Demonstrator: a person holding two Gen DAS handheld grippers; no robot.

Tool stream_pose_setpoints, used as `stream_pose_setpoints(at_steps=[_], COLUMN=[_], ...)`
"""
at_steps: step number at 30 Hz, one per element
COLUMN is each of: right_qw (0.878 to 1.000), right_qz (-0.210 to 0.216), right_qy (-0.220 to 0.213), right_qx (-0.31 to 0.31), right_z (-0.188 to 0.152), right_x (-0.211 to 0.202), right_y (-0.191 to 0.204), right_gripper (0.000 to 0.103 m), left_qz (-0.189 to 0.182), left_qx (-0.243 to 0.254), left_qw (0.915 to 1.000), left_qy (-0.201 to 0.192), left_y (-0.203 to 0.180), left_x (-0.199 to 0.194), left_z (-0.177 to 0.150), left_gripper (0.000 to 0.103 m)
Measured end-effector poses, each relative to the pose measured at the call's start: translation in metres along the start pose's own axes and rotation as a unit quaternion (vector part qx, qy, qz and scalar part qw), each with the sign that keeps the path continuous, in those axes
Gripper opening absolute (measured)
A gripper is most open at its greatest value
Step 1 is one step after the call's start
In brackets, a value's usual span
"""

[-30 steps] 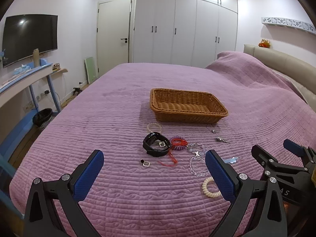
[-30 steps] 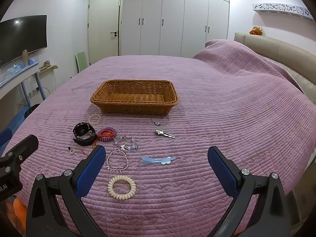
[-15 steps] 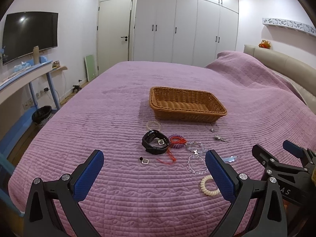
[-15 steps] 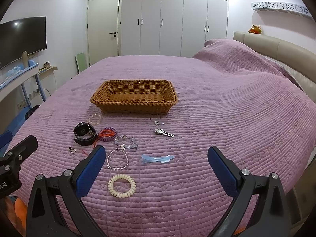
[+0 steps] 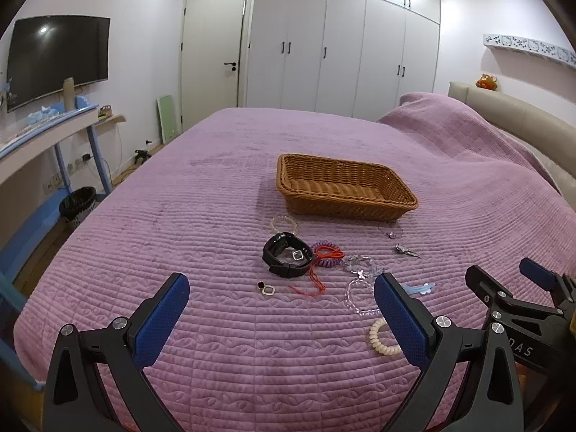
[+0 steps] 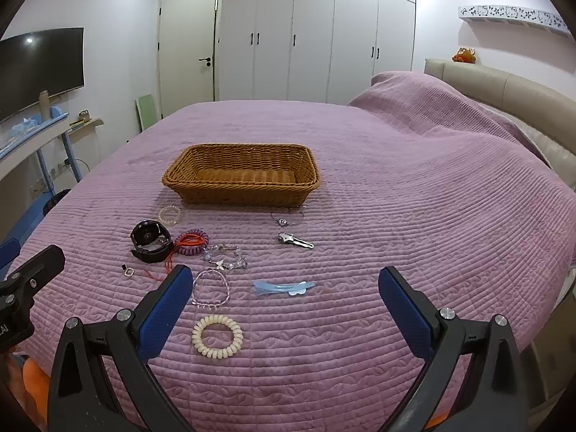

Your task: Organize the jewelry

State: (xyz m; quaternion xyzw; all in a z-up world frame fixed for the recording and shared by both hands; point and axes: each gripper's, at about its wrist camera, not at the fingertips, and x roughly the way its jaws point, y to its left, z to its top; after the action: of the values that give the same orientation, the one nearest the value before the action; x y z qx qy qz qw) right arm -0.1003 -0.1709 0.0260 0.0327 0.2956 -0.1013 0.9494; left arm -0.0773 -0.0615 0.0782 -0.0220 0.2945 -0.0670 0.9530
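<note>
An empty brown wicker basket [image 5: 345,187] [image 6: 241,180] sits mid-bed on the purple quilt. In front of it lie a black watch [image 5: 286,253] [image 6: 149,241], a purple coil tie with red cord [image 5: 325,253] [image 6: 190,242], a clear bead bracelet [image 6: 210,288], a cream coil bracelet [image 6: 217,336] [image 5: 383,336], a blue hair clip [image 6: 282,287], a silver clip [image 6: 295,240] and a small ring [image 5: 266,289]. My left gripper [image 5: 280,318] and right gripper [image 6: 284,313] hover open over the near edge, holding nothing.
The bed's headboard [image 6: 504,90] rises at the right. A blue-legged desk [image 5: 46,133] and a bin [image 5: 77,205] stand at the left under a wall TV [image 5: 57,57]. White wardrobes [image 6: 316,36] fill the far wall.
Both grippers have drawn back and risen slightly, so the jewelry sits a little farther away. Nothing was grasped or moved.
</note>
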Motion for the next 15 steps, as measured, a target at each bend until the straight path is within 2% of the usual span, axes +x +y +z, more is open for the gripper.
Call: stream_pose_setpoints(at_steps=[9, 12, 15], right_qw=[1.000, 1.000, 1.000], right_qz=[-0.002, 0.016, 0.021], right_qy=[0.004, 0.013, 0.018], right_qx=[-0.007, -0.005, -0.004], right_z=[-0.003, -0.007, -0.014], right_x=[0.007, 0.013, 0.018], right_y=[0.002, -0.002, -0.008], right_gripper=[0.103, 0.103, 0.103], left_qz=[0.002, -0.006, 0.004], left_qx=[0.008, 0.013, 0.017], left_qw=[1.0000, 0.9997, 0.9991], left_qy=[0.003, 0.018, 0.039], left_y=[0.026, 0.037, 0.052], left_x=[0.021, 0.032, 0.047], left_z=[-0.009, -0.016, -0.031], left_gripper=[0.102, 0.102, 0.102])
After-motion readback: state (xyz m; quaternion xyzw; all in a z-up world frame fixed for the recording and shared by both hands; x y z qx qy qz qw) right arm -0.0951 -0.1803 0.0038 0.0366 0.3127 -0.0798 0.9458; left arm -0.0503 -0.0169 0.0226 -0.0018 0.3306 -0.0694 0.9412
